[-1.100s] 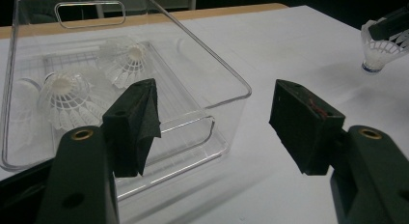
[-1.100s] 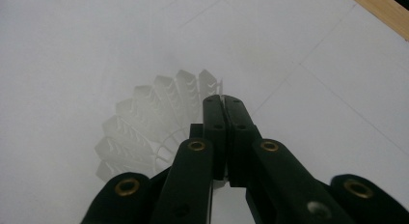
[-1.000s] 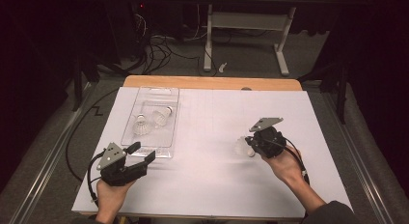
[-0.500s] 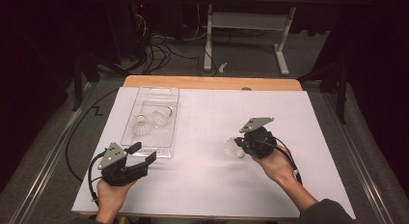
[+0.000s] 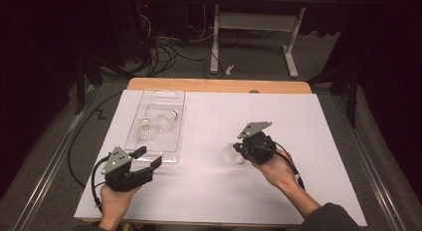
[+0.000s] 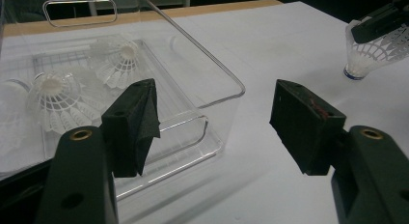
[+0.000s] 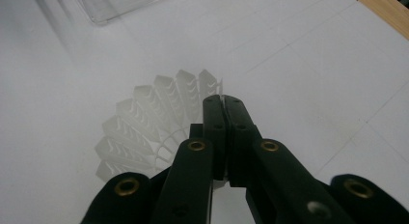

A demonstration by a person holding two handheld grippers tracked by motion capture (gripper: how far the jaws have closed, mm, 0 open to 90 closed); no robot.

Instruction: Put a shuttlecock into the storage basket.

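Observation:
A white shuttlecock (image 5: pixel 230 154) hangs by the rim of its skirt from my right gripper (image 5: pixel 238 150), whose jaws are shut on it, right of the table's middle. In the right gripper view the black jaws (image 7: pixel 223 101) pinch the skirt edge of the shuttlecock (image 7: pixel 149 118). Seen from the left gripper, that shuttlecock (image 6: pixel 371 55) points its cork down at the white sheet. My left gripper (image 5: pixel 149 157) stands open at the near end of a clear plastic tray (image 5: pixel 164 93), nothing between its jaws (image 6: pixel 214 96). Two more shuttlecocks (image 5: pixel 145 129) (image 5: pixel 166 120) lie in the tray.
A white sheet (image 5: pixel 298 121) covers the table; a wooden edge (image 5: pixel 219 84) shows at the far side. The clear tray wall (image 6: pixel 212 64) rises just ahead of my left gripper. Cables and a desk frame (image 5: pixel 249 22) lie on the dark floor beyond.
My right gripper has carried the shuttlecock leftward, nearer the tray. The left gripper has stayed where it was, still open.

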